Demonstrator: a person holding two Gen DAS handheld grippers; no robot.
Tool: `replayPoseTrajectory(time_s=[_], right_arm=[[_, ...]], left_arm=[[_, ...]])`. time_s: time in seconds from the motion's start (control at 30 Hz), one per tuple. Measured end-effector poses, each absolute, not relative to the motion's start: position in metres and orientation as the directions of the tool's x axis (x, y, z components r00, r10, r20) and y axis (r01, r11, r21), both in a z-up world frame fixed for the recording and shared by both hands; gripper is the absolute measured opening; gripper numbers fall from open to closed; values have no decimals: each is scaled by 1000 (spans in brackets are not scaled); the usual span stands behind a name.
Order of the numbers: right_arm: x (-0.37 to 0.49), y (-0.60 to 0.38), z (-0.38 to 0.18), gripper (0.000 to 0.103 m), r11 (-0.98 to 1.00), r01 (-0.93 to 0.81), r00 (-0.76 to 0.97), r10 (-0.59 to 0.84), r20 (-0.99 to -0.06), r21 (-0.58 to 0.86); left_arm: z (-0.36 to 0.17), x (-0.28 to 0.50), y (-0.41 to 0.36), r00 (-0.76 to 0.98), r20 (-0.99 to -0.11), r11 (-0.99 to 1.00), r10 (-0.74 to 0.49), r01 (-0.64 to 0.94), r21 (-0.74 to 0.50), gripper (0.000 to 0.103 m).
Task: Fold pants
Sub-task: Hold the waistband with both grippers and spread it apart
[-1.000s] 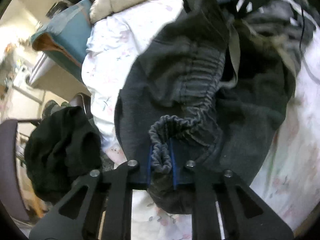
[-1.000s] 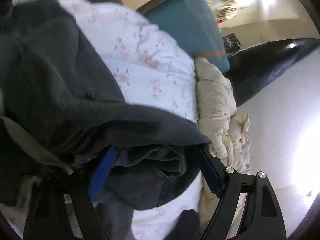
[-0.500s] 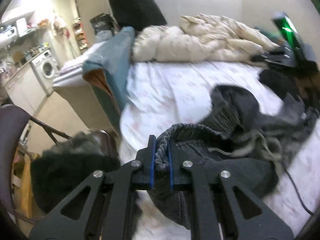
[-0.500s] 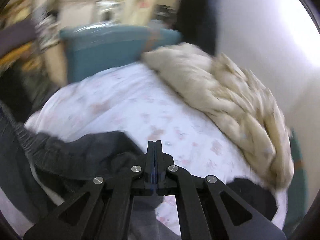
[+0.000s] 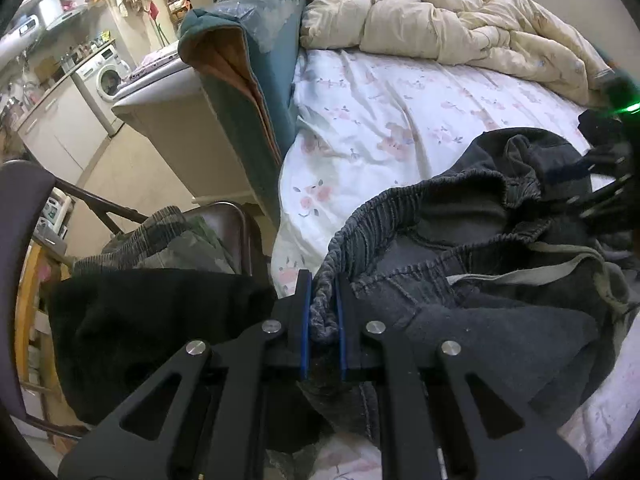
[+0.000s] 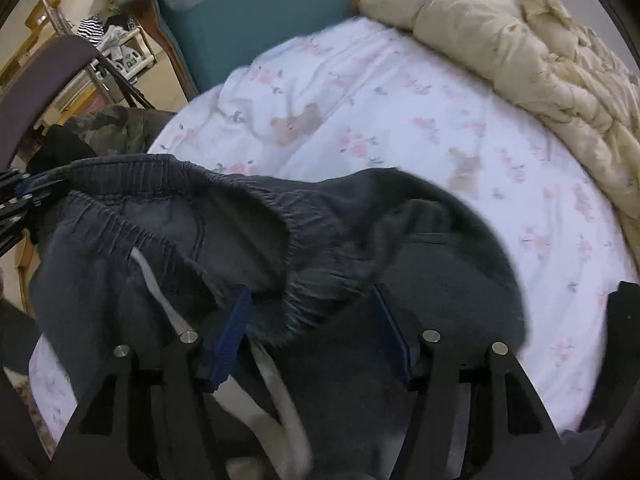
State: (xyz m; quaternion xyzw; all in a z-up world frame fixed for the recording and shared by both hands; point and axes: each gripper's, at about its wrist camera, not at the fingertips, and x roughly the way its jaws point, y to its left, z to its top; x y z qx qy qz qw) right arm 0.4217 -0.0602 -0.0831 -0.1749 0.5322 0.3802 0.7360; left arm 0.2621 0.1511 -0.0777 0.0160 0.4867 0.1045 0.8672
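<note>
Dark grey washed-denim pants (image 5: 480, 280) with an elastic gathered waistband (image 5: 372, 220), lying bunched on the bed (image 5: 400, 120) over a floral white sheet, near its edge by the chair (image 5: 24, 208). A pale drawstring (image 5: 532, 272) trails across the open waist.

Left gripper (image 5: 323, 320): jaws narrow, pinching the waistband ruffle between the blue pads. The fabric is visibly squeezed there, so the grip looks firm.

Right gripper (image 6: 308, 320): jaws opening at this moment, standing fairly wide, with a hump of waistband (image 6: 304, 304) between them. The pads do not look pressed on it, so not a hold yet. The frame is slightly blurred.

Handling judgement: soft, limp, medium-weight cloth. It has no stiffness, so it will sag and drape wherever unsupported. Not fragile, not slippery; the elastic bunches and gives a thick ridge that is easy to pinch. Legs are crumpled under the waist section, and their layout cannot be told.

Where to take hold: the waistband at two points well apart, ideally the two side seams, so it pulls straight and the legs hang even. The left already has one point. The right should probably take the thick elastic edge, not the thin body cloth below it, and avoid catching the drawstring (image 6: 160, 292) alone, which would slide out.

Risk: grabbing only one layer of the waist, which would leave the pants twisted.

Other clothes lie on the chair; a cream duvet (image 6: 520, 40) is bundled at the far side of the bed.
</note>
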Motion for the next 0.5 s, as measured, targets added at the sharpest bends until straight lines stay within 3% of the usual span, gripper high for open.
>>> replayPoseTrajectory(time_s=[0.03,0.1,0.13,0.27,0.5], right_arm=[[419,-54,-90,64,655,-741,129,358,-925,150],[416,-41,-103,48,662,-744,143,289,-947,90],[416,-37,-107,21,665,-746,172,242,-955,34],[429,-55,-91,8,719,-695,205,234,-950,28],[460,-145,10,3,867,-494,446,318,-837,67]], left_arm=[[-78,261,150,507,-839,978,195,-163,129,8],[-73,259,149,513,-837,980,187,-154,125,8],[-70,257,146,519,-835,981,182,-148,122,8],[-55,253,140,570,-803,984,176,-129,124,8],[-20,246,123,708,-695,991,129,-69,114,8]])
